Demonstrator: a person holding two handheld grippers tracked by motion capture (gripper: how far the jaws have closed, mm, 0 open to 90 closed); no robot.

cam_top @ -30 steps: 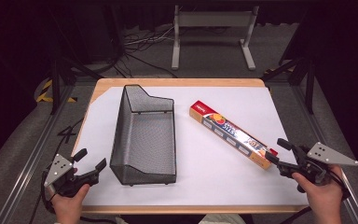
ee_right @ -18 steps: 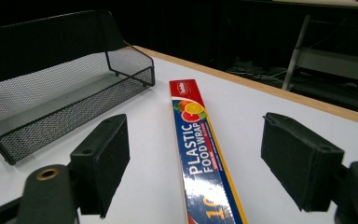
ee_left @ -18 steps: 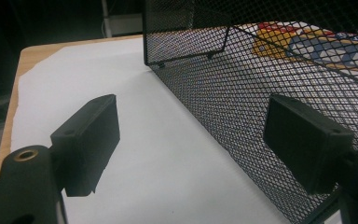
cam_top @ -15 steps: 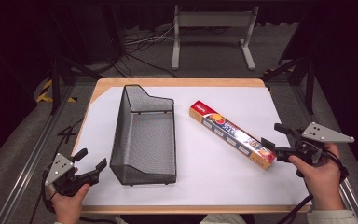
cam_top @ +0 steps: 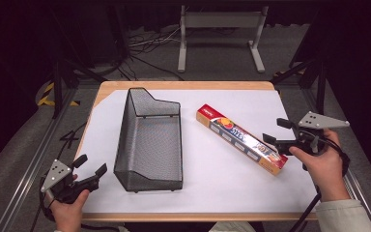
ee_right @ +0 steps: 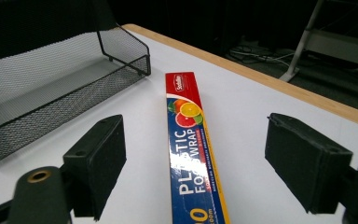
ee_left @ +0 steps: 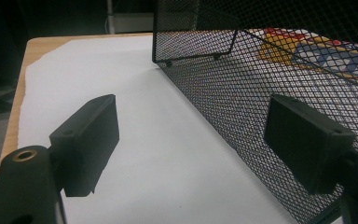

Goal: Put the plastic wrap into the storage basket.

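We see a person's two hands at a wooden table covered with a white paper sheet (cam_top: 232, 174), each hand holding a black two-jaw gripper.

The right gripper (cam_top: 276, 131) hovers at the near end of a long, narrow cardboard box of plastic food wrap (cam_top: 241, 139), red at its far end with a blue label and pictures of citrus fruit. Its jaws have just been opening and now stand wide apart. In the right gripper view the box (ee_right: 193, 154) lies flat on the paper, running straight away from the tool between the two jaws, closer to the left one. Neither pad touches the box. The red end points away from the tool.

Beyond the box, off to the tool's left, stands a black wire-mesh tray (cam_top: 149, 140) with one raised end, resting on the paper and apart from the box.

The left gripper (cam_top: 91, 166) sits low at the near left corner of the table, its jaws wide and holding nothing. In the left gripper view the mesh tray's long wall (ee_left: 261, 84) runs just beside the tool's right jaw, with bare paper between the jaws
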